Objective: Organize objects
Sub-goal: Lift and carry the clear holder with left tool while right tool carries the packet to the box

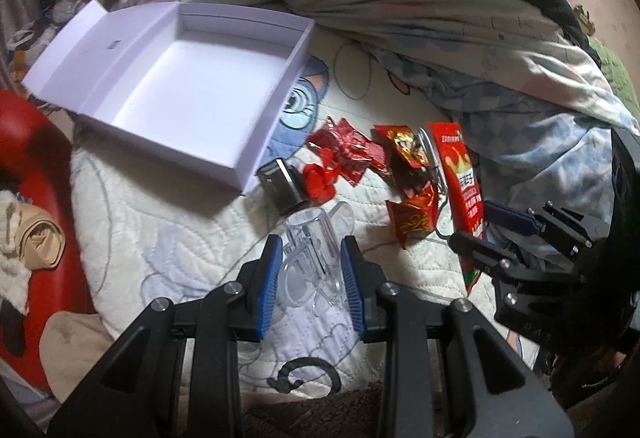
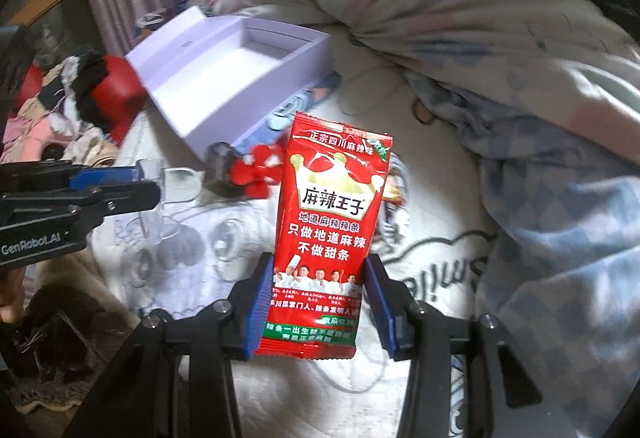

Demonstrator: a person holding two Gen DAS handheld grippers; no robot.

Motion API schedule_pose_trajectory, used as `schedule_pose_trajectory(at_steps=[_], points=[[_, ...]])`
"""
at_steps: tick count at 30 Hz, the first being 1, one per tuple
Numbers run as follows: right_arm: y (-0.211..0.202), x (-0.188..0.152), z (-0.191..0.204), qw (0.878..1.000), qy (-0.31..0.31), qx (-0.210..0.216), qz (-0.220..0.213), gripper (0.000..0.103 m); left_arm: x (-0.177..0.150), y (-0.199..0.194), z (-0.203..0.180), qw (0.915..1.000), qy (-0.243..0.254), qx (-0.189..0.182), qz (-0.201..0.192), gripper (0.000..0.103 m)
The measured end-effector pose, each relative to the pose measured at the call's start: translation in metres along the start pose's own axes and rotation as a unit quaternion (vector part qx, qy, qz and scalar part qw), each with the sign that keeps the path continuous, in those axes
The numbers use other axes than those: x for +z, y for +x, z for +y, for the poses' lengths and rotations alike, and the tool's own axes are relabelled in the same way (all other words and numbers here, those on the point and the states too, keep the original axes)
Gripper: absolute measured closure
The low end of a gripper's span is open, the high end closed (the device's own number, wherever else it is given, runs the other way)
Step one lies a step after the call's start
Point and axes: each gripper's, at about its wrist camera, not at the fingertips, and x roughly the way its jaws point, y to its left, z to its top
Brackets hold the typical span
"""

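Gripping a clear cup (image 1: 310,262) between the left gripper (image 1: 311,258) jaws and a red packet (image 2: 326,234) between the right gripper (image 2: 320,274) jaws, either smooth item could slip.

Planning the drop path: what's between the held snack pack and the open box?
In the right wrist view, a red flower-shaped piece and a dark metallic item lie between the snack pack and box.

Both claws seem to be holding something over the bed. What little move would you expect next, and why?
Probably carrying one item over the open white box and lowering it in. The left gripper is closed on a clear plastic mug, the right gripper on a red snack packet, and the box looks empty, with other red wrappers lying beside it.
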Motion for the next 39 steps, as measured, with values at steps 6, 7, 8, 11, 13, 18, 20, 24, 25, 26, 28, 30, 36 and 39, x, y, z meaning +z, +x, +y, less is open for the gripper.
schedule_pose_trajectory(at_steps=[6, 7, 8, 11, 13, 18, 20, 24, 25, 26, 28, 30, 36, 39], points=[[-0.006, 0.007, 0.028, 0.999, -0.032, 0.023, -0.007, 0.058, -0.009, -0.022, 0.015, 0.9987, -0.027, 0.039, -0.016, 0.075], [-0.007, 0.008, 0.031, 0.999, -0.034, 0.026, -0.007, 0.058, -0.010, -0.024, 0.017, 0.9983, -0.032, 0.045, -0.017, 0.075], [-0.007, 0.009, 0.035, 0.999, -0.037, 0.032, -0.006, 0.058, -0.011, -0.028, 0.021, 0.9980, -0.038, 0.047, -0.019, 0.075], [-0.008, 0.015, 0.047, 0.998, -0.050, 0.042, -0.006, 0.058, -0.012, -0.038, 0.029, 0.9973, -0.041, 0.055, -0.025, 0.075], [-0.008, 0.019, 0.054, 0.997, -0.054, 0.046, -0.007, 0.058, -0.010, -0.044, 0.033, 0.9968, -0.038, 0.063, -0.030, 0.075], [-0.008, 0.033, 0.068, 0.996, -0.064, 0.058, -0.009, 0.058, -0.003, -0.053, 0.047, 0.9958, -0.044, 0.072, -0.036, 0.075], [-0.007, 0.039, 0.072, 0.996, -0.064, 0.060, -0.007, 0.058, -0.001, -0.054, 0.053, 0.9956, -0.046, 0.074, -0.035, 0.075], [-0.001, 0.056, 0.076, 0.996, -0.063, 0.061, -0.004, 0.058, 0.009, -0.056, 0.063, 0.9954, -0.046, 0.077, -0.033, 0.075], [0.001, 0.059, 0.076, 0.996, -0.061, 0.062, -0.003, 0.058, 0.013, -0.055, 0.067, 0.9956, -0.051, 0.073, -0.032, 0.075], [0.003, 0.064, 0.077, 0.996, -0.060, 0.064, -0.003, 0.058, 0.016, -0.055, 0.072, 0.9956, -0.055, 0.070, -0.030, 0.075], [0.008, 0.073, 0.077, 0.996, -0.059, 0.063, 0.000, 0.058, 0.023, -0.054, 0.078, 0.9952, -0.057, 0.073, -0.031, 0.075], [0.014, 0.082, 0.077, 0.996, -0.059, 0.063, 0.003, 0.058, 0.032, -0.051, 0.087, 0.9951, -0.063, 0.070, -0.030, 0.075], [0.035, 0.112, 0.075, 0.996, -0.062, 0.062, 0.014, 0.058, 0.056, -0.042, 0.106, 0.9944, -0.063, 0.079, -0.029, 0.075], [0.046, 0.128, 0.072, 0.996, -0.063, 0.060, 0.019, 0.058, 0.072, -0.035, 0.119, 0.9941, -0.065, 0.081, -0.031, 0.075]])
